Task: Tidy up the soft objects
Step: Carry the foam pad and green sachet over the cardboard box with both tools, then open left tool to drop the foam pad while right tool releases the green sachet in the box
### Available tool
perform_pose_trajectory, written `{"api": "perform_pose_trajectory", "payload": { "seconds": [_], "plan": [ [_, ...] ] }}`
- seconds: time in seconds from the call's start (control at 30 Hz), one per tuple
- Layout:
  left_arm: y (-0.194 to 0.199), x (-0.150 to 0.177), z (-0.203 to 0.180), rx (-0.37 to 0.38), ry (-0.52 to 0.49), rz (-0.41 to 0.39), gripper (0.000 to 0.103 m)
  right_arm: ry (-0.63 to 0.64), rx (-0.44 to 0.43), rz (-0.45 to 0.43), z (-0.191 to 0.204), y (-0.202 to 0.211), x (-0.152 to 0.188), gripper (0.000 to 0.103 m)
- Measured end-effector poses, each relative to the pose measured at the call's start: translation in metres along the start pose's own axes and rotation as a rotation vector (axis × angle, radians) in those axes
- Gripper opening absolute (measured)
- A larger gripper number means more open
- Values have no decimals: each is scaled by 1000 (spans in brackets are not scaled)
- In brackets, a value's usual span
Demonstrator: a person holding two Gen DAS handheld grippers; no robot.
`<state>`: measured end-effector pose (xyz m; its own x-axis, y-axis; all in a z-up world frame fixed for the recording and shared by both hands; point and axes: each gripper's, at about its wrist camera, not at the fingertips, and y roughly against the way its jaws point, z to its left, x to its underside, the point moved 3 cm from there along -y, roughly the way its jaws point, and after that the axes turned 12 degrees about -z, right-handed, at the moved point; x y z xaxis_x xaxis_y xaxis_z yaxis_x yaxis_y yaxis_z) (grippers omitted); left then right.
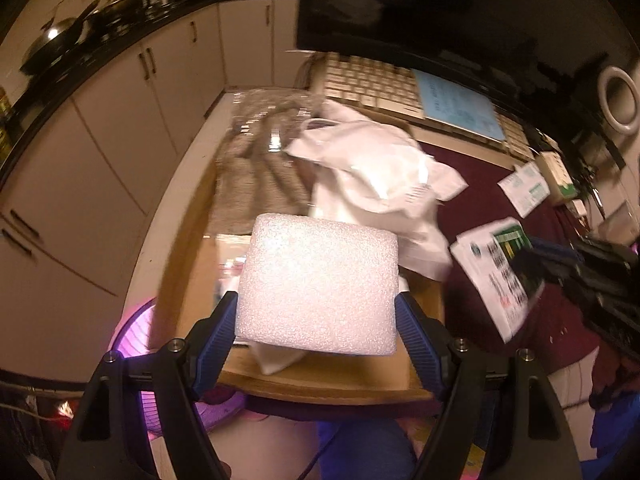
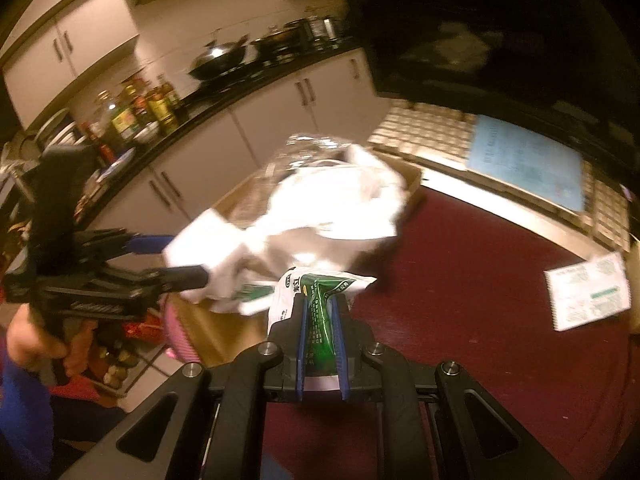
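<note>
Foam block (image 1: 320, 286) lies broadside across left gripper (image 1: 318, 320).

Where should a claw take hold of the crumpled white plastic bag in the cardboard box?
Probably by the raised, bunched fold on top of the crumpled white plastic bag, coming from above: it heaps over the brown cardboard box, and its lower edges are tucked among other items.

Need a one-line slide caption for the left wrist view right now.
Left gripper clamps a white foam block above a cardboard box holding crumpled white bags.
</note>
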<state>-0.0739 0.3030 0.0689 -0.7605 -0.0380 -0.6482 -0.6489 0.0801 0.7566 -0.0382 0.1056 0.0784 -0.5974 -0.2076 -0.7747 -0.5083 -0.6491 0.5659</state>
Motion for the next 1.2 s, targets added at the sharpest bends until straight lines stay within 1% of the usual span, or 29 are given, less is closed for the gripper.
{"api": "perform_pose_trajectory", "payload": {
  "seconds": [0.1, 0.23, 0.33, 0.47, 0.63, 0.8, 0.97, 1.03, 1.07, 1.1, 1.17, 1.2],
  "plan": [
    [-4, -4, 14, -21, 20, 2, 77, 16, -42, 10, 23, -12, -2, 13],
    [-16, -5, 28, -41, 41, 20, 77, 31, -74, 20, 42, -33, -2, 13],
    [-26, -1, 34, -56, 43, 36, 77, 26, -81, 44, 45, -51, 4, 13],
    [-33, 7, 38, -52, 44, 51, 77, 31, -80, 109, 48, -75, 24, 13],
    [-39, 15, 37, -49, 44, 59, 78, 39, -91, 103, 49, -78, 23, 13],
    [-34, 15, 33, -61, 23, 45, 78, 39, -93, 94, 48, -79, 22, 15],
    [-32, 13, 34, -60, 36, 48, 79, 50, -90, 75, 51, -83, 19, 15],
    [-33, 14, 36, -62, 49, 56, 85, 40, -96, 69, 50, -83, 19, 15],
    [-34, 14, 37, -62, 53, 58, 87, 34, -103, 69, 50, -81, 19, 15],
    [-33, 14, 37, -61, 58, 59, 88, 28, -109, 67, 48, -80, 19, 17],
    [-32, 15, 39, -60, 71, 61, 90, 19, -107, 62, 45, -76, 19, 25],
    [-30, 15, 39, -58, 75, 60, 91, 11, -107, 58, 44, -73, 19, 35]
  ]
}}
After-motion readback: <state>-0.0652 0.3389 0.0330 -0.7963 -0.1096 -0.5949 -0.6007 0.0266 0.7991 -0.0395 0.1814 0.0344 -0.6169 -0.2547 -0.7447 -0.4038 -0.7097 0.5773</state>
